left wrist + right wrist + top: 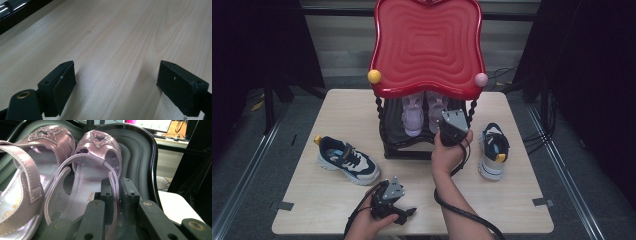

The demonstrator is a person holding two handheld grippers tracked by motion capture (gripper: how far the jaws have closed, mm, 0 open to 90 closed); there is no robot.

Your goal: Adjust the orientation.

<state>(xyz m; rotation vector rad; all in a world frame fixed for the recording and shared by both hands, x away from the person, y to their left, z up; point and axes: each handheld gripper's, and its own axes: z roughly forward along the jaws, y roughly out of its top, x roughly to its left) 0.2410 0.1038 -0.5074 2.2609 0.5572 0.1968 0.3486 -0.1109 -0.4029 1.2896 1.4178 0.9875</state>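
A pair of pink star-trimmed sandals sits on the black lower shelf (pixel 140 152) of a stand topped by a red tray (pixel 427 45). My right gripper (pixel 115 187) is shut on the thin heel strap of the right sandal (pixel 97 152), beside the left sandal (pixel 37 152). In the high view the right gripper (pixel 447 125) reaches into the shelf at the right sandal (pixel 434 107). My left gripper (pixel 402 212) rests low near the table's front edge, and its jaws (pixel 117 77) stand wide open over bare wood (pixel 112 37).
One navy and white sneaker (pixel 347 160) lies on the table left of the stand, its mate (pixel 493 150) to the right. The red tray overhangs the shelf, with twisted black posts (pixel 380 112) at the corners. Dark floor surrounds the table.
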